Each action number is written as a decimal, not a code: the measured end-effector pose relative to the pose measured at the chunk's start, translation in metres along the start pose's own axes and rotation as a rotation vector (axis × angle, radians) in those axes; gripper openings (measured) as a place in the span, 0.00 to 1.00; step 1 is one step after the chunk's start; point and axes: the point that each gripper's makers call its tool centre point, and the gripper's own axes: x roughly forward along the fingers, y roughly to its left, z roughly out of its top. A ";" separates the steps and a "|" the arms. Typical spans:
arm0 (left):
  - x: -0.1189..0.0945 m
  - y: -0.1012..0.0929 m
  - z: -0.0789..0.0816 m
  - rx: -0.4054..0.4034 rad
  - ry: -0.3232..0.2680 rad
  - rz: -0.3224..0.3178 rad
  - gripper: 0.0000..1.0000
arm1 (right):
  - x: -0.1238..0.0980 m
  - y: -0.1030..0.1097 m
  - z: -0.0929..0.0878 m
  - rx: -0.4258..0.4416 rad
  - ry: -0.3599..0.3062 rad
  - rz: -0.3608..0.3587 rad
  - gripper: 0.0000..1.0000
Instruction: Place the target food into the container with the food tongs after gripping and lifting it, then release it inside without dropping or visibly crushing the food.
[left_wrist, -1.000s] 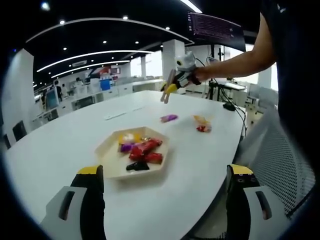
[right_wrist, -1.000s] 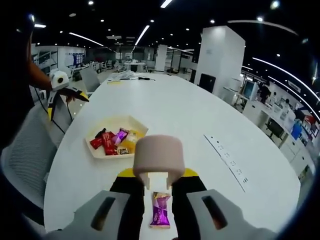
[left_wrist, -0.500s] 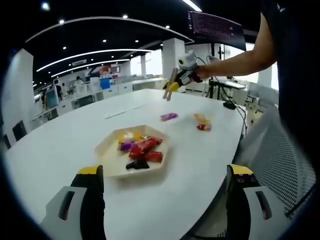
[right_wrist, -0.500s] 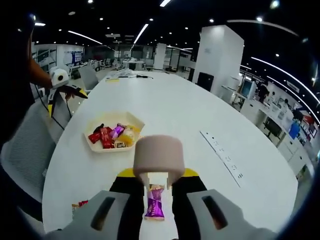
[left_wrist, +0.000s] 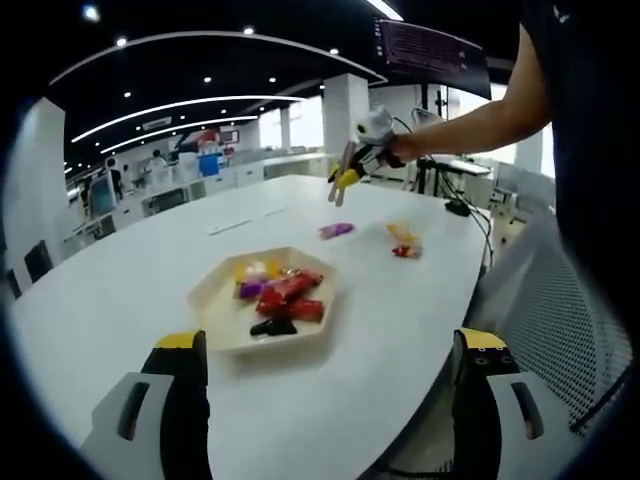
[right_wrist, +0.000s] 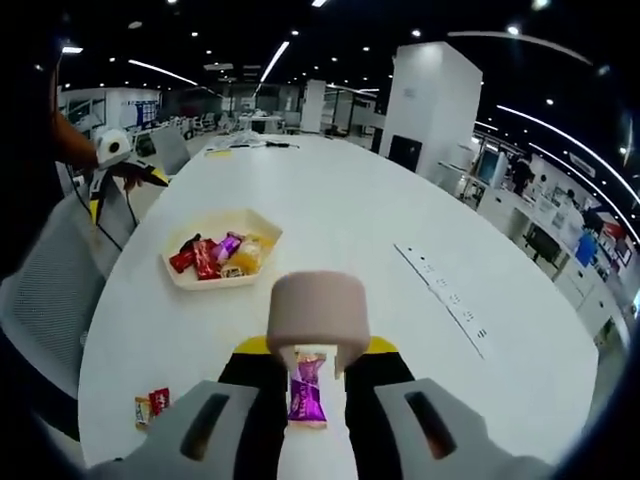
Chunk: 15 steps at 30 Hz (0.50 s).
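We see white table (left_wrist: 120, 290) carrying beige tray (left_wrist: 214, 318) of wrapped snacks, purple candy (left_wrist: 336, 230), orange-red packet (left_wrist: 404, 244) apart.

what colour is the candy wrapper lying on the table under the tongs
Purple, clearest in the right gripper view.

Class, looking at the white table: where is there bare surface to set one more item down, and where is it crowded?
Bare: table between tray and power strip. Crowded: inside the tray; purple candy under the tongs, red-yellow candy near the edge.
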 end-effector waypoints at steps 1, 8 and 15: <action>0.000 0.000 0.000 0.000 0.001 0.000 0.99 | 0.001 0.001 -0.001 0.002 0.001 0.004 0.20; 0.001 0.000 -0.002 0.000 0.008 -0.002 0.99 | 0.010 -0.001 -0.013 0.012 0.019 0.012 0.20; 0.001 0.000 -0.004 0.000 0.014 -0.001 0.99 | 0.019 -0.004 -0.022 0.033 0.034 0.024 0.20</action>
